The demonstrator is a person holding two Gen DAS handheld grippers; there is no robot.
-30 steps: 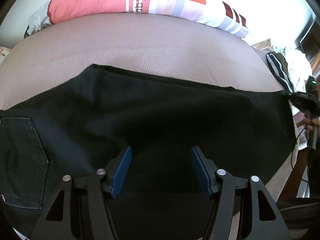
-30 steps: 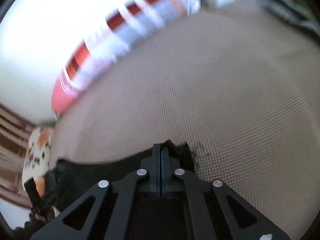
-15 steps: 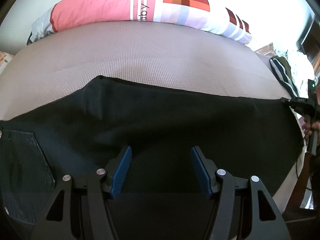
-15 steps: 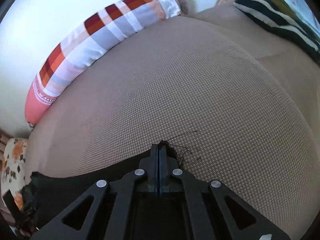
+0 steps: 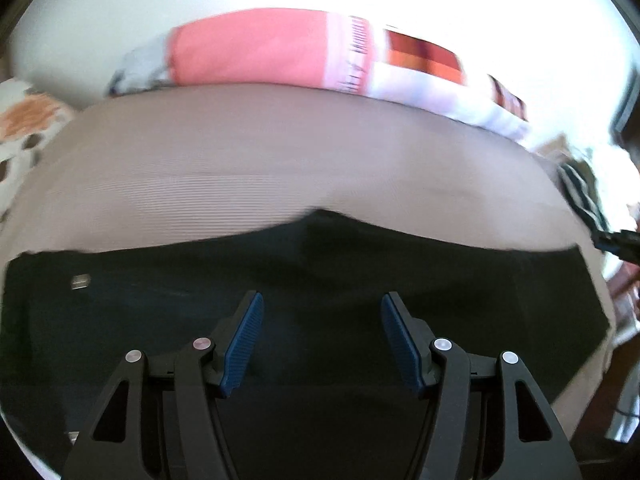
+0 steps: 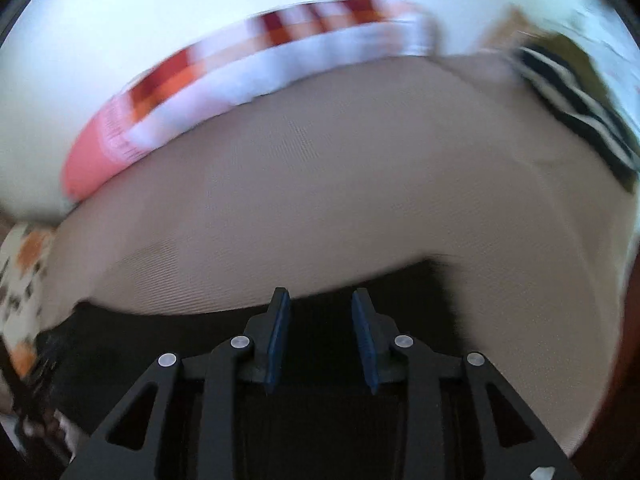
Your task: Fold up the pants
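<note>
- My left tool (image 5: 322, 322) is spread wide, blue pads well apart, nothing between them. It hangs over the middle of the pants (image 5: 360, 280).
- My right tool (image 6: 320, 316) is parted too, but narrower than the left, and it grips nothing. Its tips sit right at the far edge of the pants (image 6: 160, 344).
- The pants are black and lie flat across the near part of the bed (image 5: 260, 152), a long dark band running left to right. The far edge has a small bump up near the middle in the left view.
- There's a little silver thing on the cloth at the left (image 5: 80, 281), too blurry to say whether it's a button or a rivet.
- The bed cover is tan and bare beyond the pants.
- A long pillow (image 5: 280, 50) in pink, white and red checks lies along the far side by the wall.
- Striped dark cloth (image 6: 576, 108) is piled at the right end of the bed.
- Both views are pretty smeared, so fine detail is a wash.
</note>
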